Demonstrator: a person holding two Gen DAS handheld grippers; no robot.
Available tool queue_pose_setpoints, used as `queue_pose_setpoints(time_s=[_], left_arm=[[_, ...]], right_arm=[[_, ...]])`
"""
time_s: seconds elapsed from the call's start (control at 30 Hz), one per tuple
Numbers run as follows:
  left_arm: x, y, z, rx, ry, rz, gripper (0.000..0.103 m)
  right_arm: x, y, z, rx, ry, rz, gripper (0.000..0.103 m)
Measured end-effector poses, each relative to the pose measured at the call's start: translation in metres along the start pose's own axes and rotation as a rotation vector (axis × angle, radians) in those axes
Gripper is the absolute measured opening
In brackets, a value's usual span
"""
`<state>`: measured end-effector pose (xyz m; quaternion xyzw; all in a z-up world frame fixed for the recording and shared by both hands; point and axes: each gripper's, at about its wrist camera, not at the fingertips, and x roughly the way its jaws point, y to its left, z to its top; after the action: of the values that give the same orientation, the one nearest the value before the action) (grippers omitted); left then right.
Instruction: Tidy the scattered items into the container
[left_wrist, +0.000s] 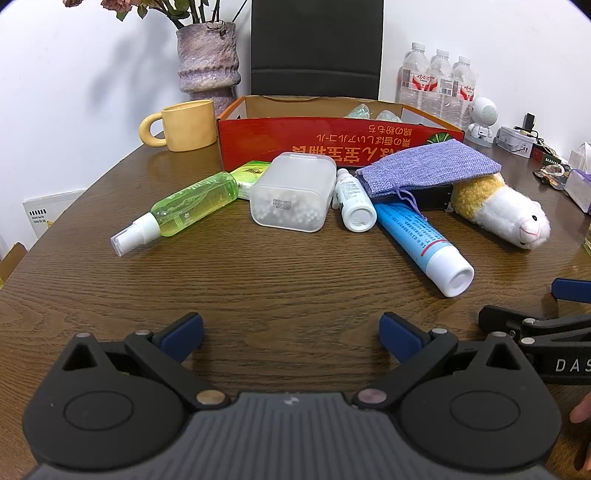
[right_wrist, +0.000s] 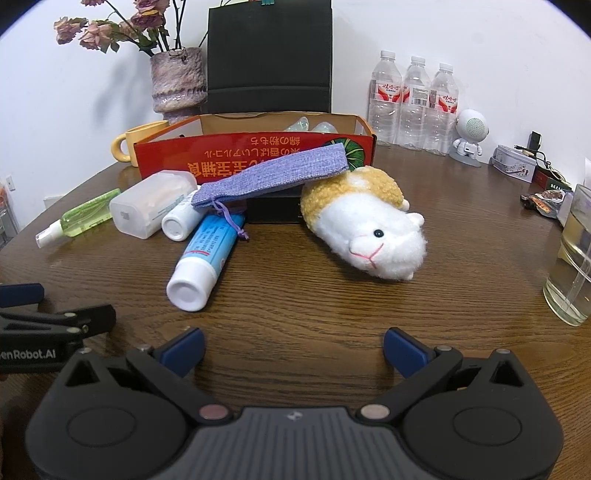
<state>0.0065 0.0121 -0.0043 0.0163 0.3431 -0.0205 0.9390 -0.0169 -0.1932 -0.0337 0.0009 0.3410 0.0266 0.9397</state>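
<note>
Seven loose things sit heaped against the near wall of the red cardboard box (left_wrist: 332, 138), which stands toward the far edge of the round wooden table (left_wrist: 277, 280), and nothing of that heap is inside it yet. My left gripper (left_wrist: 291, 334) and right gripper (right_wrist: 293, 349) both hang spread wide and empty over the near edge.

The trouble I foresee is the stacking. The purple drawstring pouch (right_wrist: 273, 175) lies draped over a black box (right_wrist: 275, 210) and touches the plush hamster (right_wrist: 364, 221); its cord trails onto the blue tube (right_wrist: 210, 243). If I pull the tube first, the cord may drag the pouch along.

The green spray bottle (left_wrist: 188, 206), the small white bottle (left_wrist: 352, 201) and the tube are all round and lying on their sides, so a glancing finger could send one rolling toward the table edge. The frosted case (left_wrist: 293, 192) looks slick and wide for my jaws.

On the right edge a glass of water (right_wrist: 572, 266) stands near my right gripper's swing path, and I judge that the likeliest spill
</note>
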Motion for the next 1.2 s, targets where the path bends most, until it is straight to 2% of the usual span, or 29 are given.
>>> queue_pose_setpoints(time_s=[1.1, 1.2], left_arm=[[-0.0001, -0.0011, -0.0002, -0.001, 0.0, 0.001, 0.103], [-0.0021, -0.0007, -0.0002, 0.016, -0.007, -0.008, 0.103]], right_arm=[[-0.0008, -0.0019, -0.0004, 0.001, -0.001, 0.006, 0.103], [-0.0059, -0.0035, 0.0021, 0.01, 0.004, 0.03, 0.102]])
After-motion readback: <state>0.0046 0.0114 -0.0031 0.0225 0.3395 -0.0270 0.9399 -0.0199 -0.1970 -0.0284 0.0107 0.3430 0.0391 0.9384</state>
